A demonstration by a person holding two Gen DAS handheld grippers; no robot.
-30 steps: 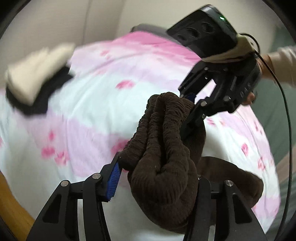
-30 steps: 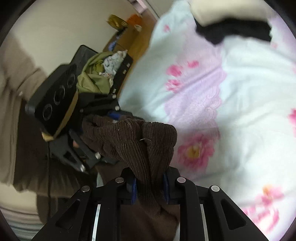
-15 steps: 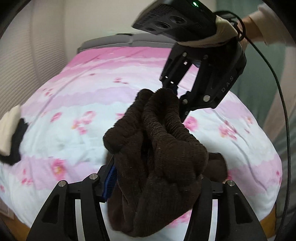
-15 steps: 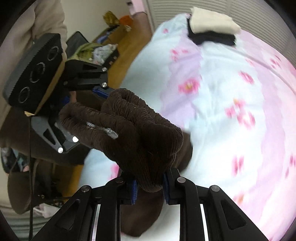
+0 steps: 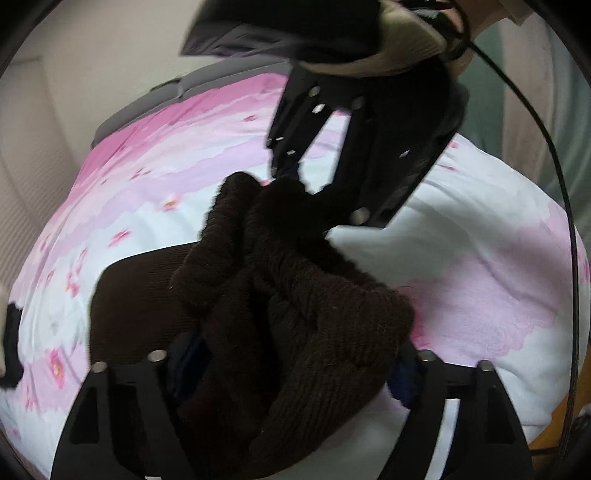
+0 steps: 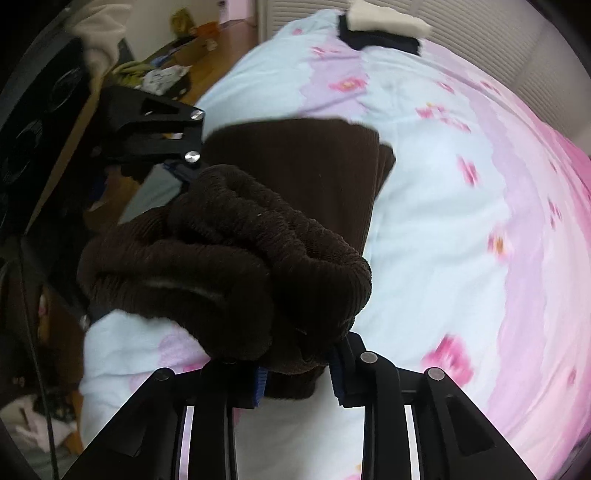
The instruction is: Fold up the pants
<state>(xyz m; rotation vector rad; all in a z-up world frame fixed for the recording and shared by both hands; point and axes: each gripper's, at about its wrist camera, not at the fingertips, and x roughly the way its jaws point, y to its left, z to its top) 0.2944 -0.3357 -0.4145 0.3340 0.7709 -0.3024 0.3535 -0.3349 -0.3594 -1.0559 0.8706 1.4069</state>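
The dark brown corduroy pants (image 5: 295,314) are bunched at the waistband and held up between both grippers over the bed. My left gripper (image 5: 291,365) is shut on one end of the bunched waistband. My right gripper (image 6: 299,365) is shut on the other end, and it also shows in the left wrist view (image 5: 295,177) above the cloth. The pants (image 6: 303,177) trail down flat onto the pink and white flowered bedcover (image 6: 461,221). In the right wrist view the left gripper (image 6: 177,162) is at the upper left, close to the cloth.
A folded stack of cream and black clothes (image 6: 384,29) lies at the far corner of the bed. A heap of laundry (image 6: 155,74) sits on the wooden floor (image 6: 207,55) beside the bed. A black cable (image 5: 554,184) hangs from the right gripper.
Both grippers have lowered the bunched waistband toward the bed. More of the pants now lies flat on the cover. The right gripper has come closer to the left camera.
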